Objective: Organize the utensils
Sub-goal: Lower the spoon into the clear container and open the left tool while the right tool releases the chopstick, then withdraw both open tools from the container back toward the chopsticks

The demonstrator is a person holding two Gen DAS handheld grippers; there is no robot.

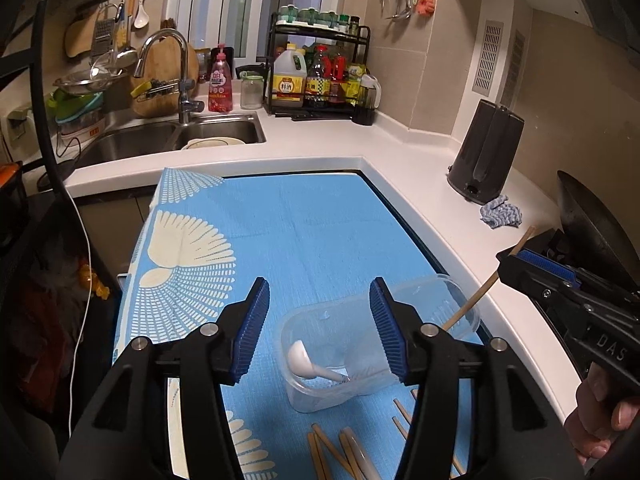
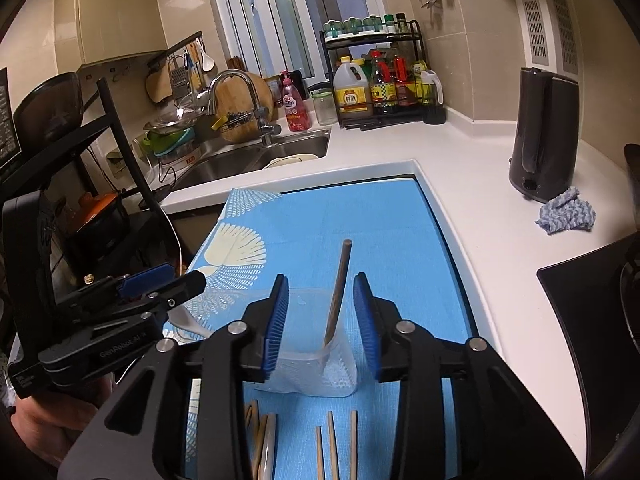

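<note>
Container with one spoon and one chopstick in, both of my grippers open above it.

Container (image 1: pixel 340 360), clear plastic, sits on the blue cloth (image 1: pixel 320 232) near me so both tools can reach it; the white spoon (image 1: pixel 304 358) lies on its floor, and a chopstick (image 2: pixel 338 292) leans upright against its wall, I judge because it is too long to lie flat. More chopsticks (image 2: pixel 332 448) lie loose on the cloth in front of the container, so sorting looks barely begun. My left gripper (image 1: pixel 318 328) hangs over the spoon, jaws roughly half apart, gripping nothing. My right gripper (image 2: pixel 320 320) straddles the leaning chopstick, pads clear of it on both sides, holding nothing. Both tools tilt downward toward the container, side by side.
</note>
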